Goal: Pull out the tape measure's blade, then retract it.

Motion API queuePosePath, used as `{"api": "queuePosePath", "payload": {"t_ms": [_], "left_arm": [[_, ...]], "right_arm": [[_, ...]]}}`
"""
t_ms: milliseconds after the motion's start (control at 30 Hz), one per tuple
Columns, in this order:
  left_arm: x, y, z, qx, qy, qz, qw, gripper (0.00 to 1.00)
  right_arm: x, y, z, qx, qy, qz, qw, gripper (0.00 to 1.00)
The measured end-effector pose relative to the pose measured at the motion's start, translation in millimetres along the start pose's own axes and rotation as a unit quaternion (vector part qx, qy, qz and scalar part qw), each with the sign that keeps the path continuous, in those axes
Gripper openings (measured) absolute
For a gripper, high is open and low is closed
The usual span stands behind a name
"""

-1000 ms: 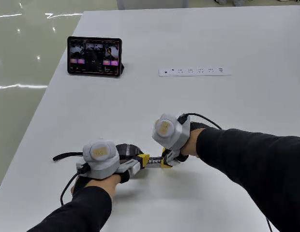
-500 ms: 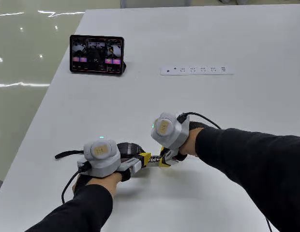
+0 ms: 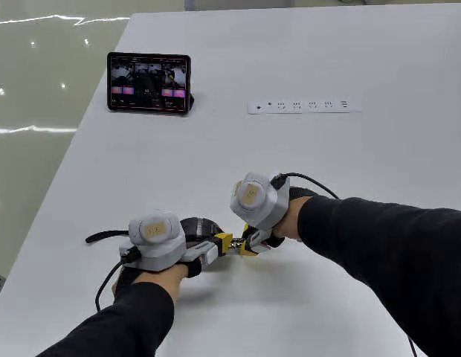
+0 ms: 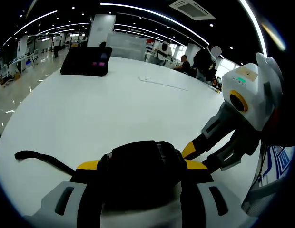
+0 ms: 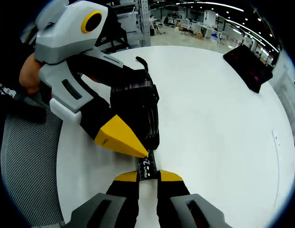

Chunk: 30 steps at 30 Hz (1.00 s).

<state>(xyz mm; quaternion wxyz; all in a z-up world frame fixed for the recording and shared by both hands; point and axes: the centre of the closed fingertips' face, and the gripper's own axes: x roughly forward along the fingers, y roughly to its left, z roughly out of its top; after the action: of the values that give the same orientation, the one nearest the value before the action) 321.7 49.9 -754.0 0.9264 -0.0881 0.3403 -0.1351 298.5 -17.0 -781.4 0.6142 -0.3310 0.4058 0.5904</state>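
The left gripper (image 4: 141, 165) clamps the tape measure case (image 5: 137, 108) on the counter (image 3: 305, 171); the right gripper (image 5: 148, 177) pinches the short exposed blade (image 5: 146, 166). An abrupt release could snap the blade in, jolting the case loose

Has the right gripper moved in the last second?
Yes. Against the power strip, the right gripper has shifted left, bringing the blade toward the tape measure.

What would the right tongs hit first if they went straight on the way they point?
Most likely the tape measure, gripped by the left tongs, just beyond the short stretch of blade that the right tongs pinch.
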Motion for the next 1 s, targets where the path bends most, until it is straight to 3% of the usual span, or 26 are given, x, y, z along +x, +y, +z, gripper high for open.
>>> {"api": "queuePosePath", "payload": {"t_ms": [1000], "left_arm": [[-0.7, 0.0, 0.9, -0.008, -0.003, -0.007, 0.9999, 0.63]], "right_arm": [[6.2, 3.5, 13.3, -0.003, -0.018, 0.011, 0.9998, 0.1]]}}
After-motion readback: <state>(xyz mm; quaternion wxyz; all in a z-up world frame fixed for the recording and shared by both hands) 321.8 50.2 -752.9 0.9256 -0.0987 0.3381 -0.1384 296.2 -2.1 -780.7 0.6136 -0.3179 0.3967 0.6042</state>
